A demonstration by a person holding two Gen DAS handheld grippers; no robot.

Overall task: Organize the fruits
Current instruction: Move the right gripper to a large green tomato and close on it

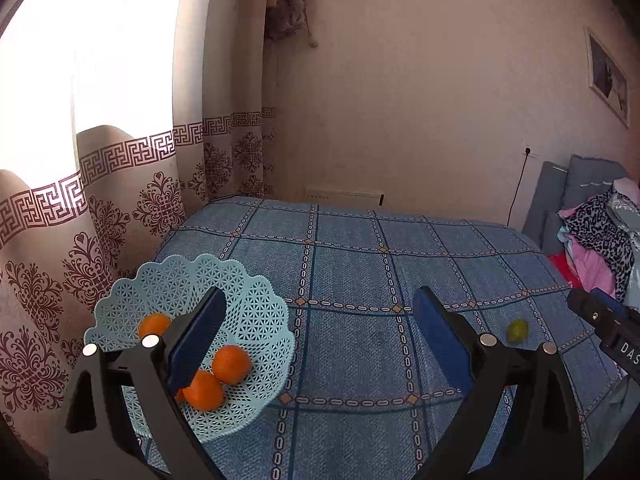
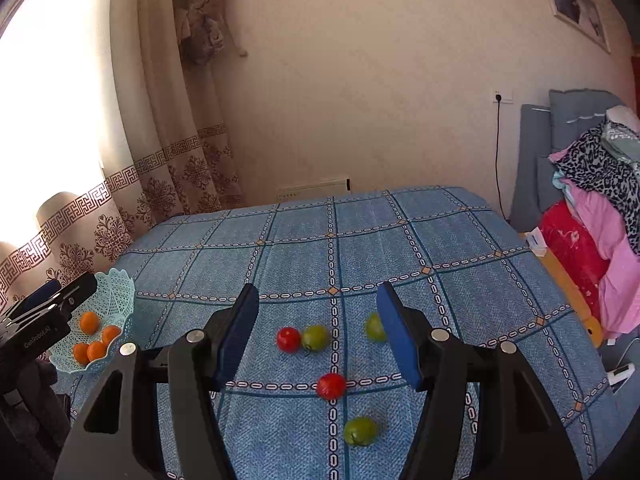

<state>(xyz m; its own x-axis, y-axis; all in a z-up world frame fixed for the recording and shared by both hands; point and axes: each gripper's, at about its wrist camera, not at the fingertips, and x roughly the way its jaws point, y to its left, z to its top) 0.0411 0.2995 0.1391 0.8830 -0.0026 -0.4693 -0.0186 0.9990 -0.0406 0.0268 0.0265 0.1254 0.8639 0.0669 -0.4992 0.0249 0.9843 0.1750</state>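
Both grippers share one build. The left gripper (image 1: pixel 320 332) has two black plastic arms with triangular cut-outs, round silver screws and flat blue pads (image 1: pixel 442 344). The right gripper (image 2: pixel 316 332) matches; white lettering marks each body's side.

- A bright window (image 1: pixel 80 48) glares white at the left, washing out the view.
- Beige patterned curtains (image 1: pixel 132 208) hang beside it.
- A plain pinkish wall (image 2: pixel 360 80) carries a framed picture (image 2: pixel 576 4) and a socket (image 2: pixel 502 97).
- A blue checked bedspread (image 2: pixel 360 248) covers the bed.
- Piled clothes (image 2: pixel 600 184) sit at the right.
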